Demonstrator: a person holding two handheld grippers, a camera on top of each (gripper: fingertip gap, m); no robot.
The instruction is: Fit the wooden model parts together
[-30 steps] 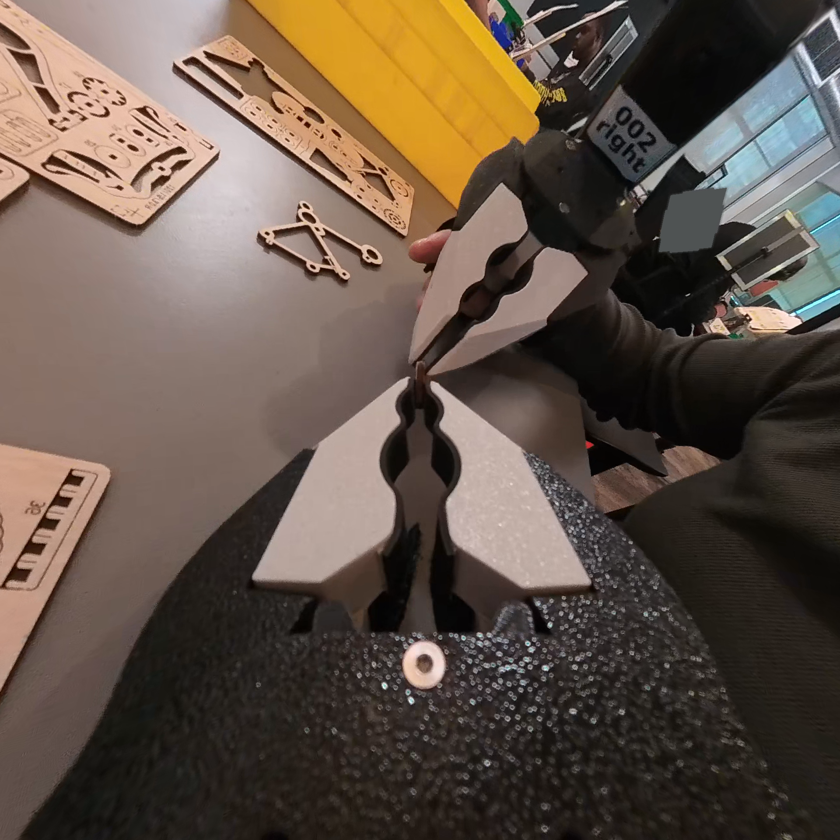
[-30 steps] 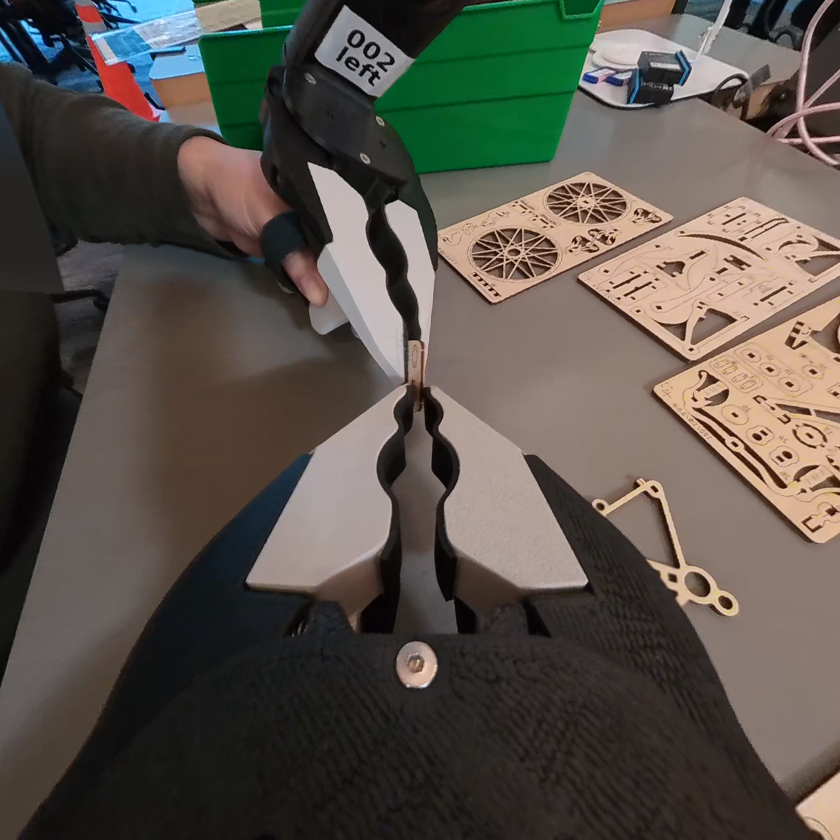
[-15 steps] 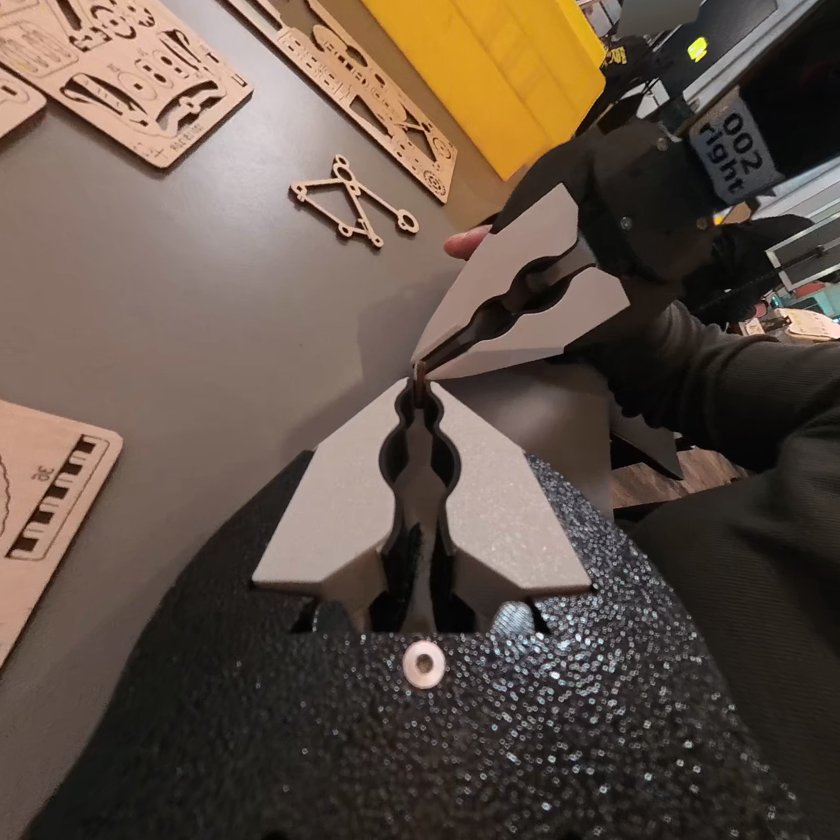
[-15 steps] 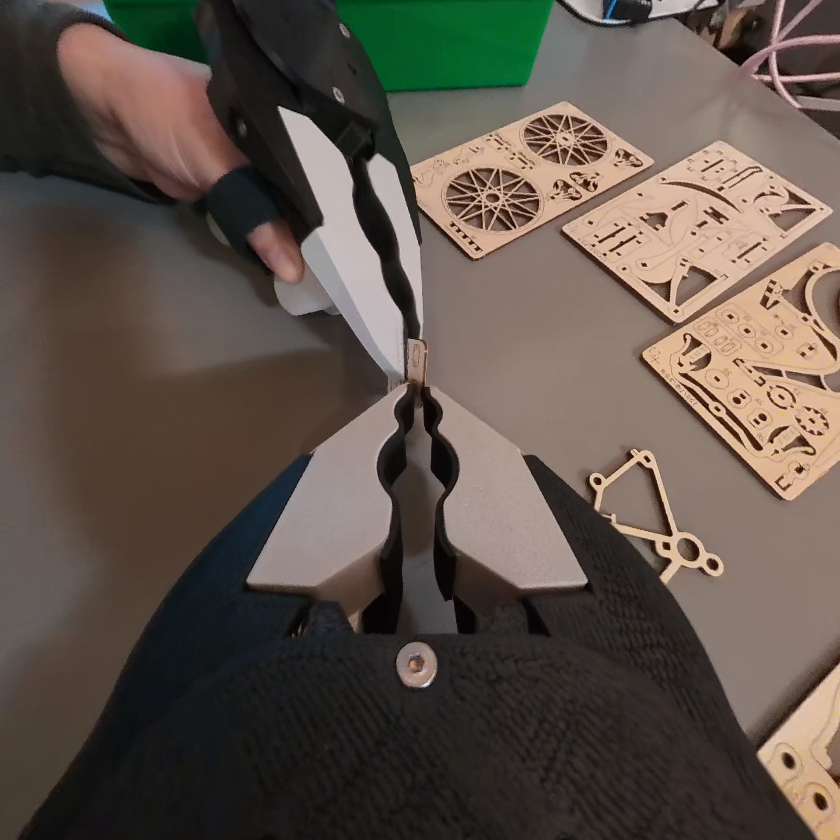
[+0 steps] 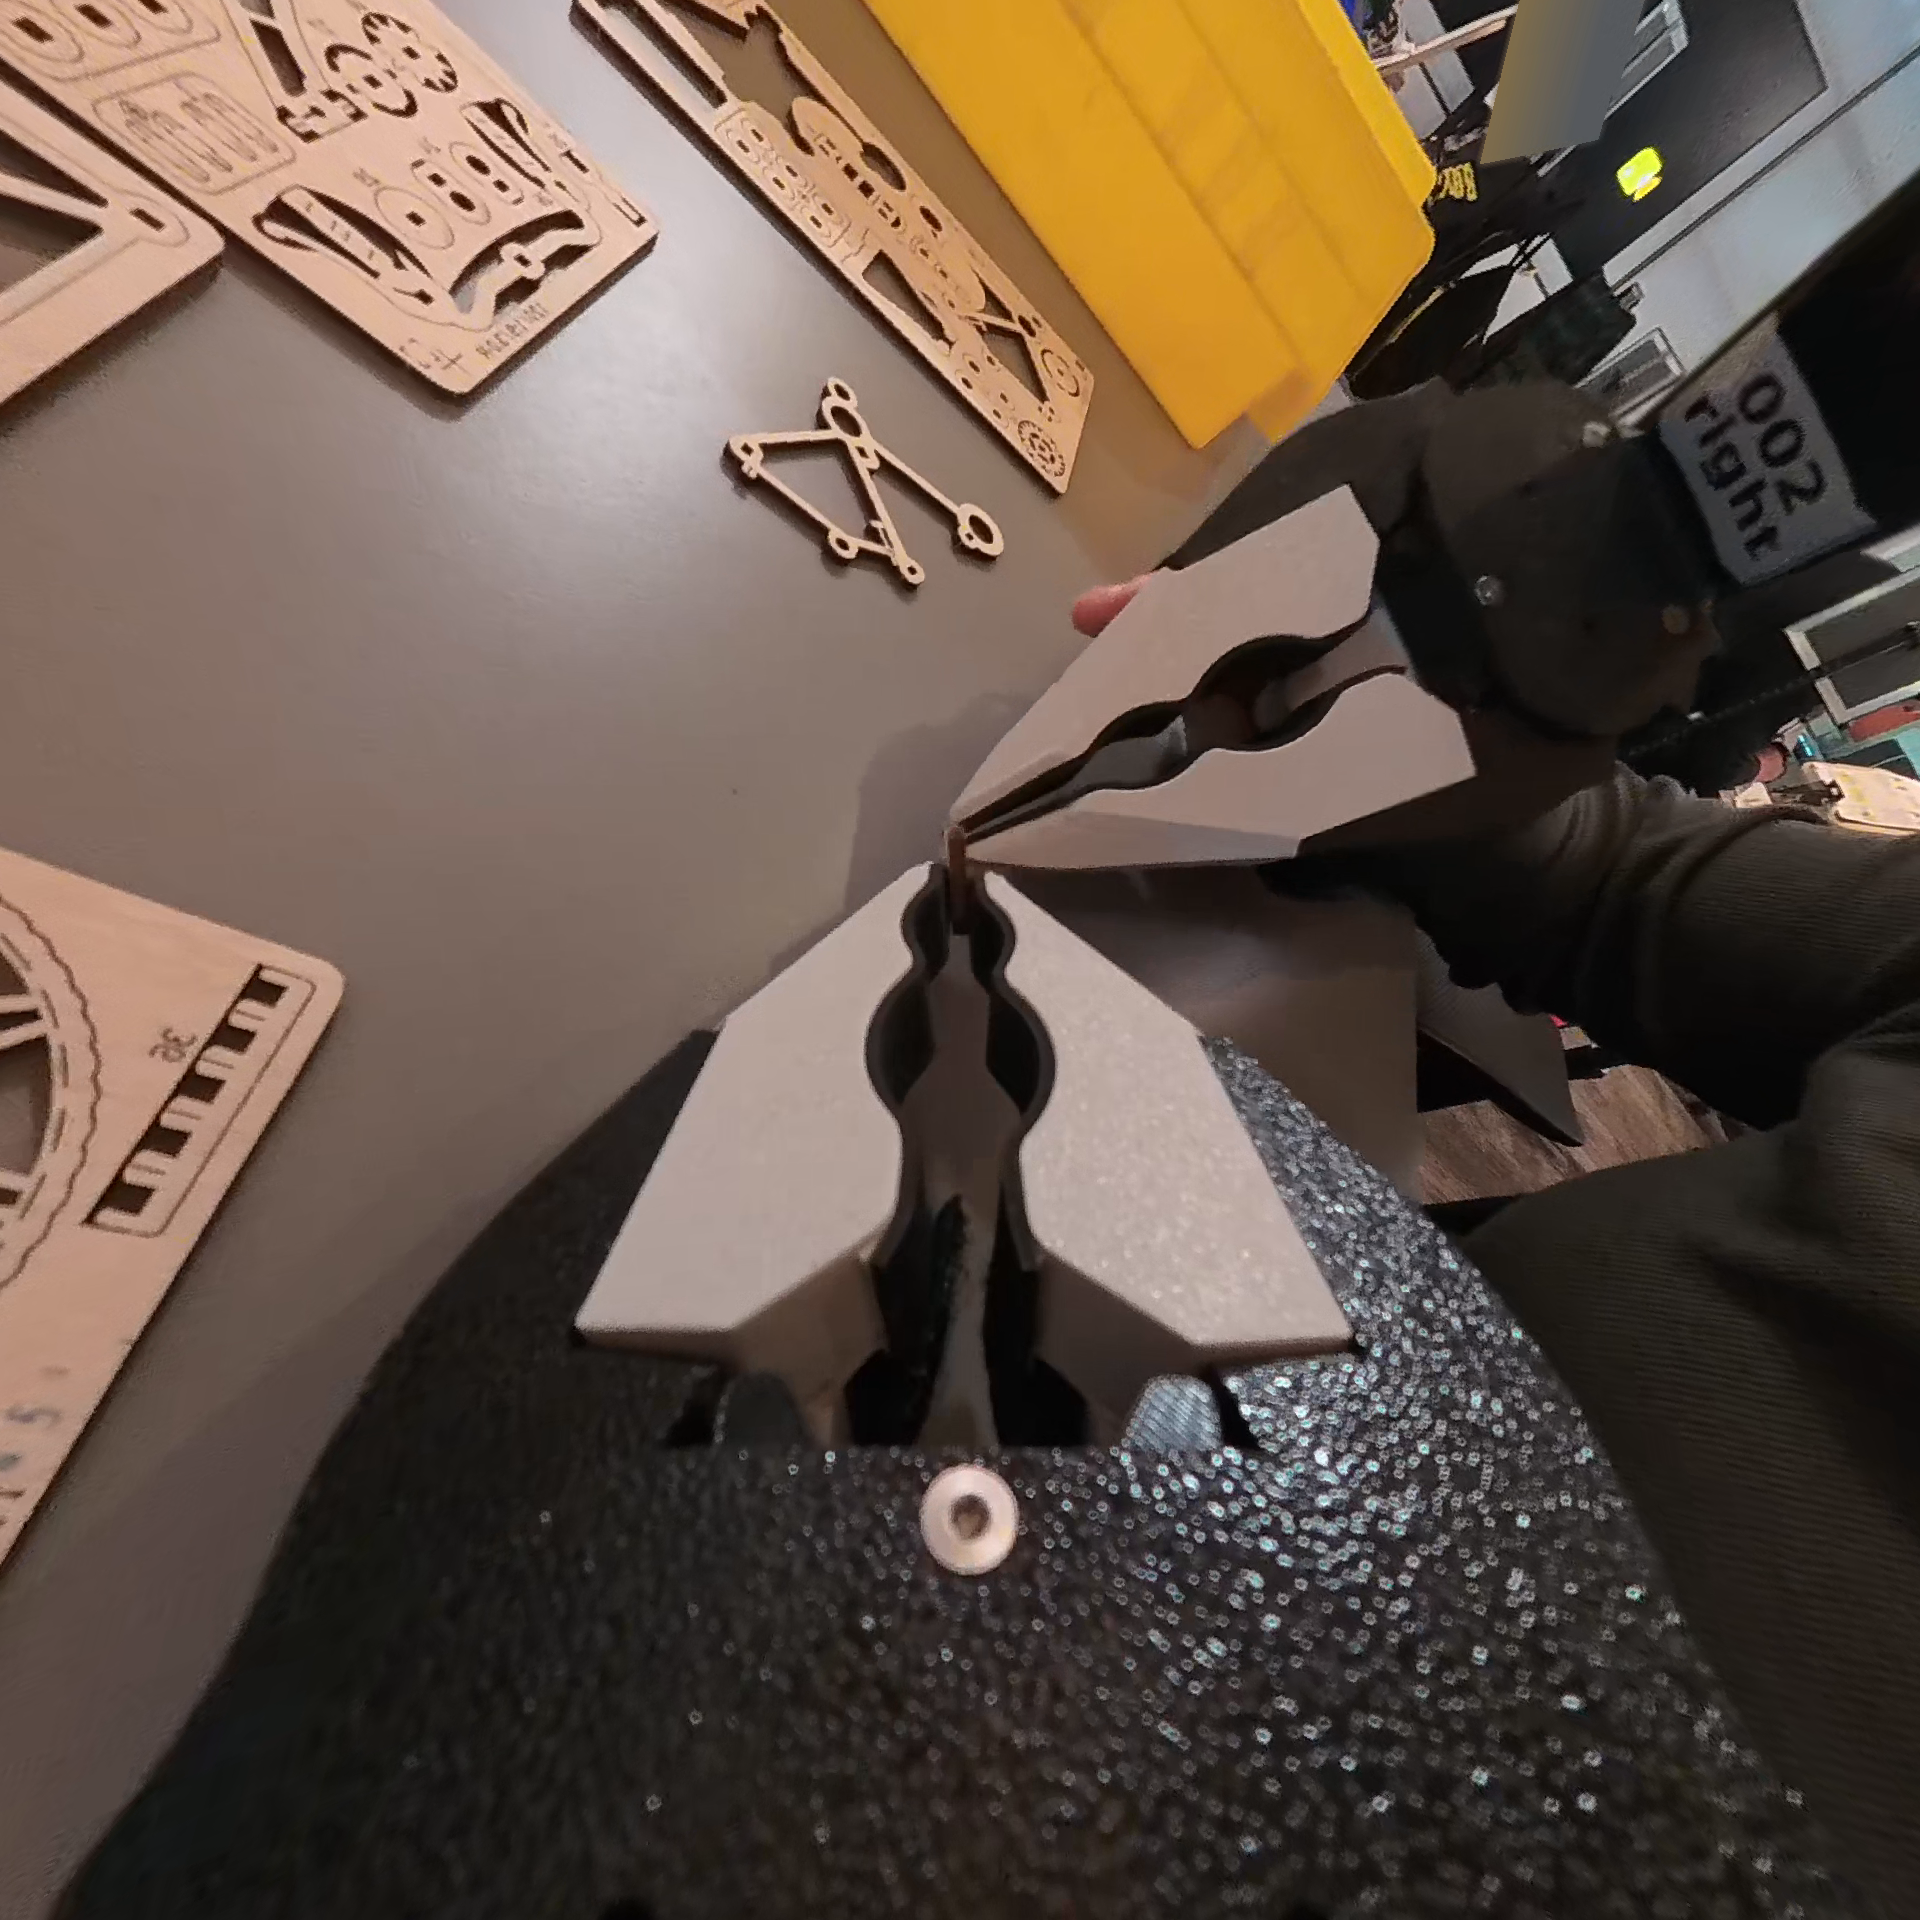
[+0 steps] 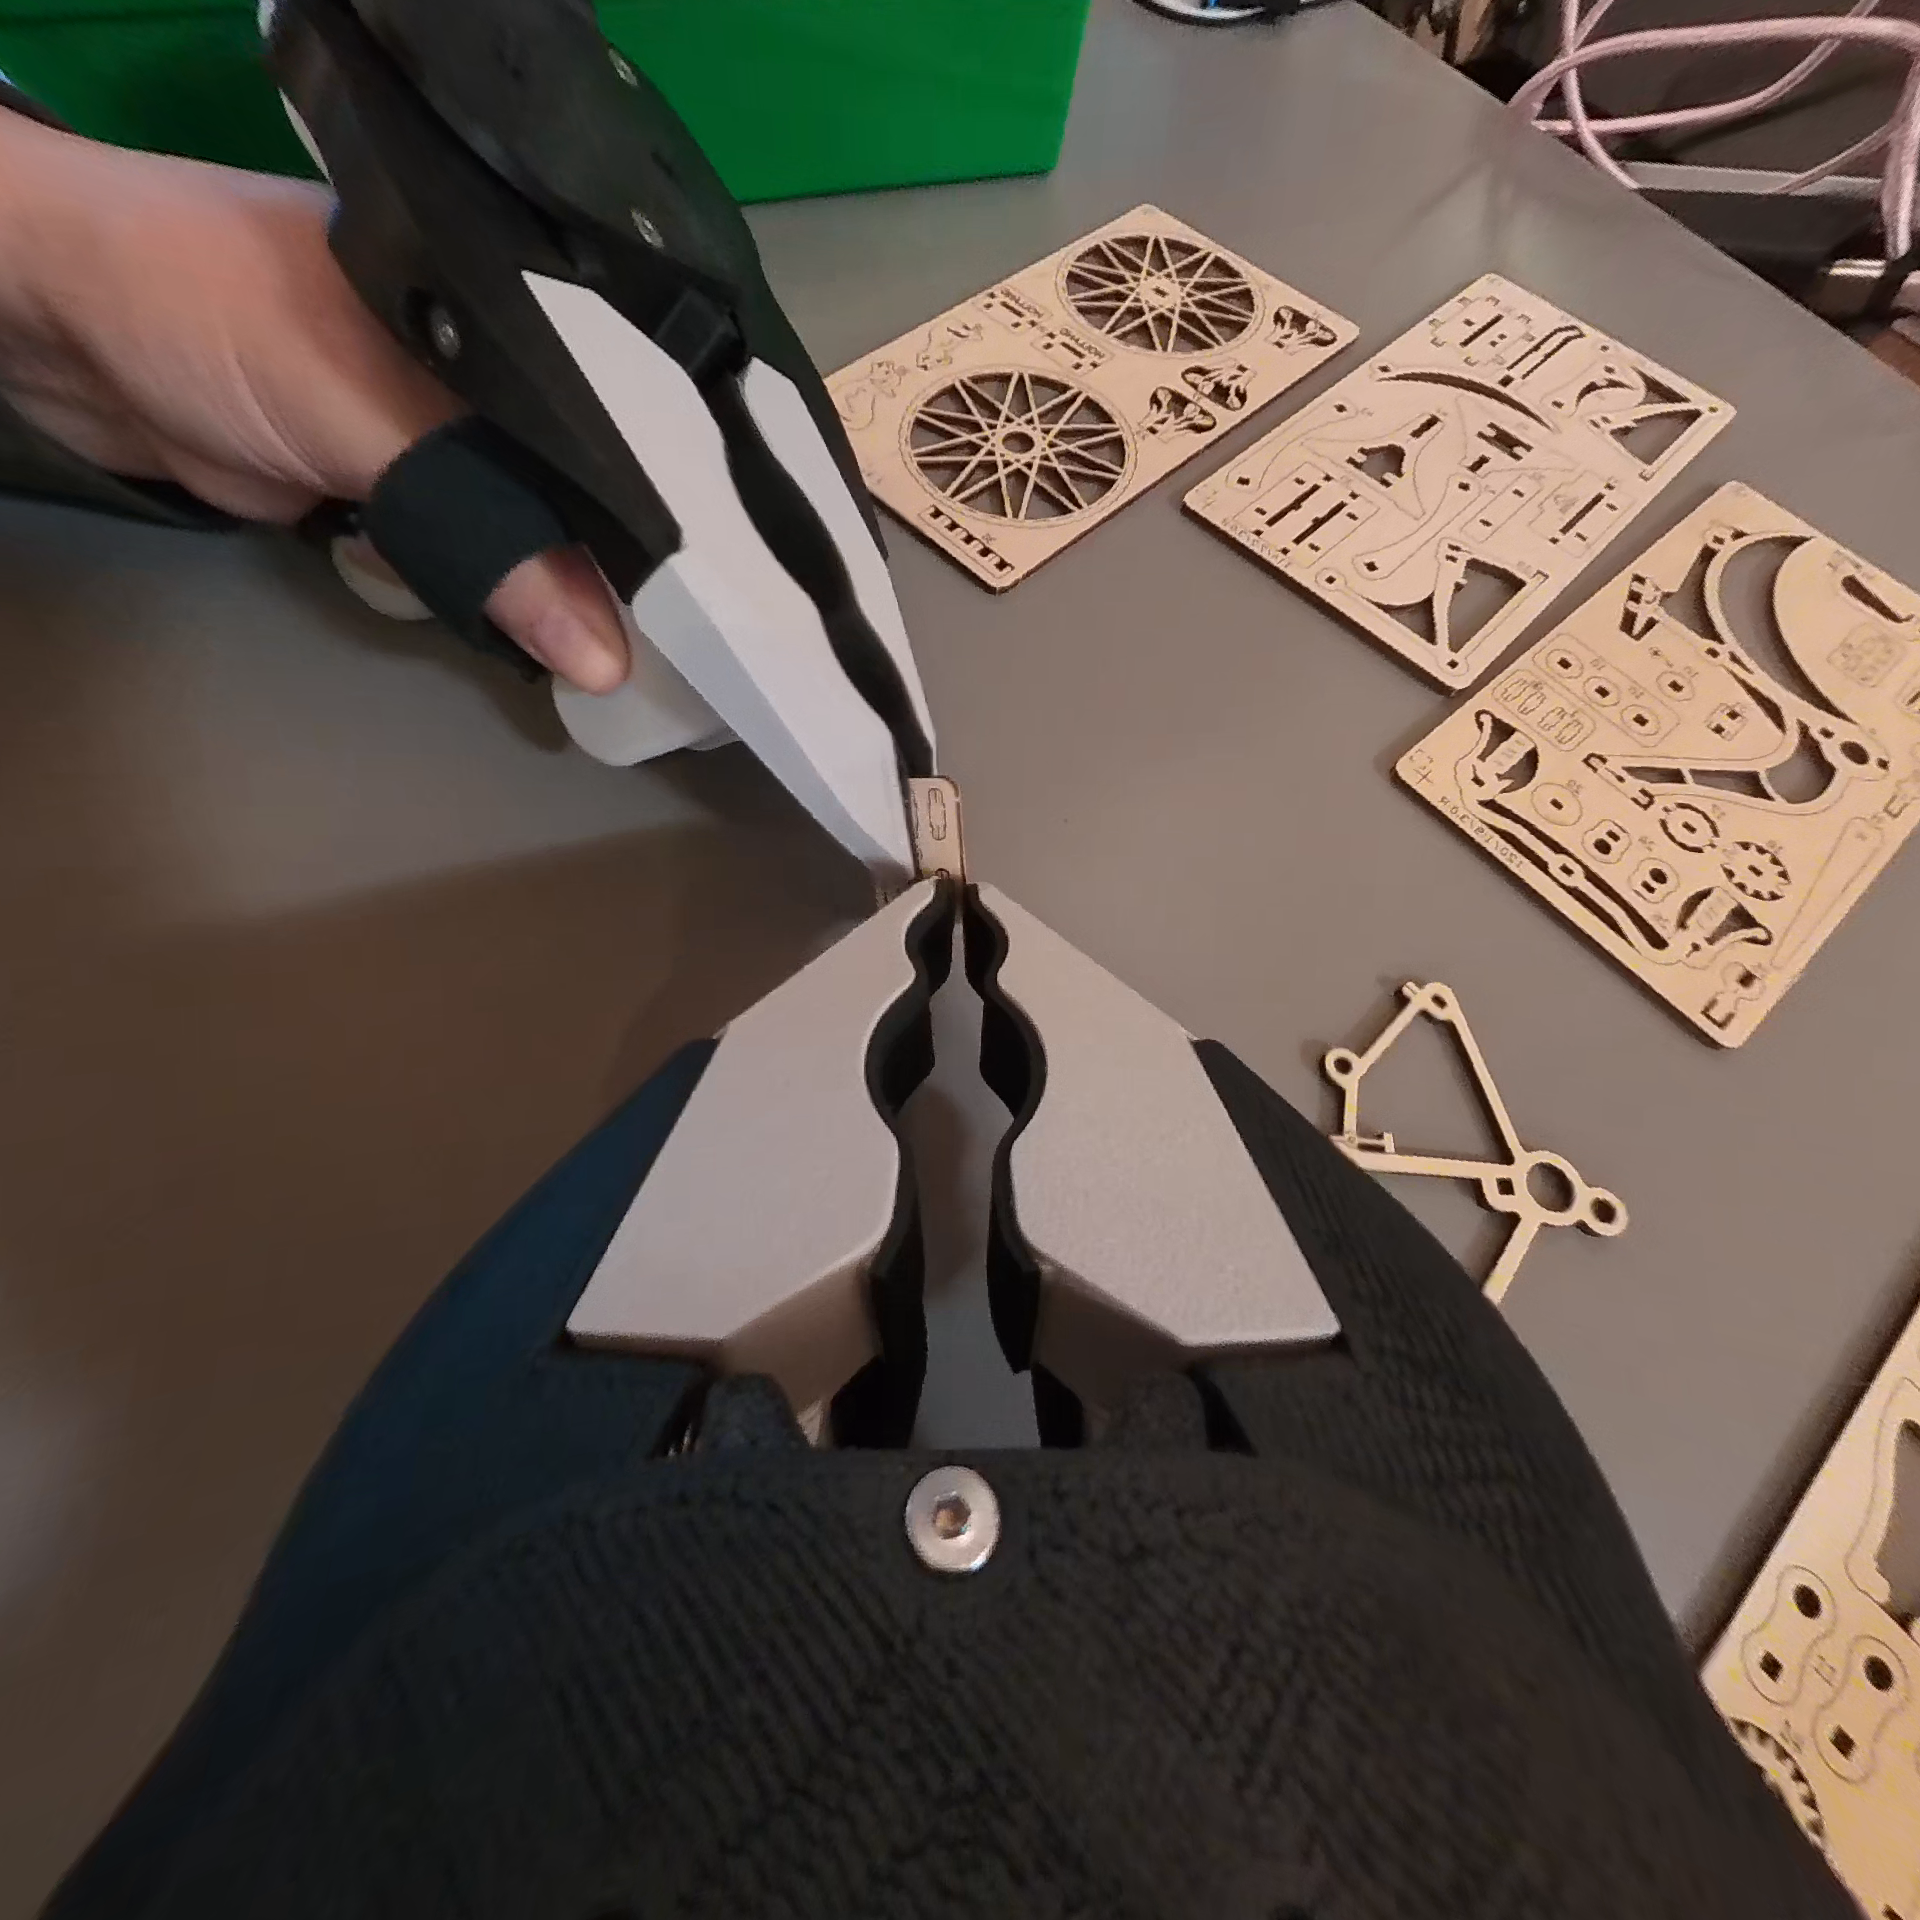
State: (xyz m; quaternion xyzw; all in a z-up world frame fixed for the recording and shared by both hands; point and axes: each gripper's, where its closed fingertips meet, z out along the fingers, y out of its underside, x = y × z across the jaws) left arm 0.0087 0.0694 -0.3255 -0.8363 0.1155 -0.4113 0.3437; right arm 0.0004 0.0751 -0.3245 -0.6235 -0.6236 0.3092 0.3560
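A small flat wooden part point(image 6: 938, 831) with a slot is held above the grey table point(image 6: 312, 987) between both gripper tips. My right gripper point(image 6: 951, 896) is shut on its lower end. My left gripper point(image 6: 912, 774) comes in from the upper left, held by a hand, and is shut on its upper left edge. In the left wrist view the part point(image 5: 956, 860) shows edge-on as a dark sliver between my left gripper point(image 5: 961, 891) and my right gripper point(image 5: 961, 828). I cannot tell if it is one part or two joined.
A loose triangular wooden frame point(image 6: 1455, 1132) lies on the table right of the grippers. Several laser-cut wooden sheets point(image 6: 1101, 384) lie beyond it. A green bin point(image 6: 727, 94) stands at the back, a yellow bin point(image 5: 1143, 156) to the side, and cables point(image 6: 1714, 104) at the far right. Left and right tips are no more than a few centimetres apart.
Both grippers stayed shut on the small part. The pair tilted and shifted over the table, so the right gripper now lies flatter in the left wrist view.
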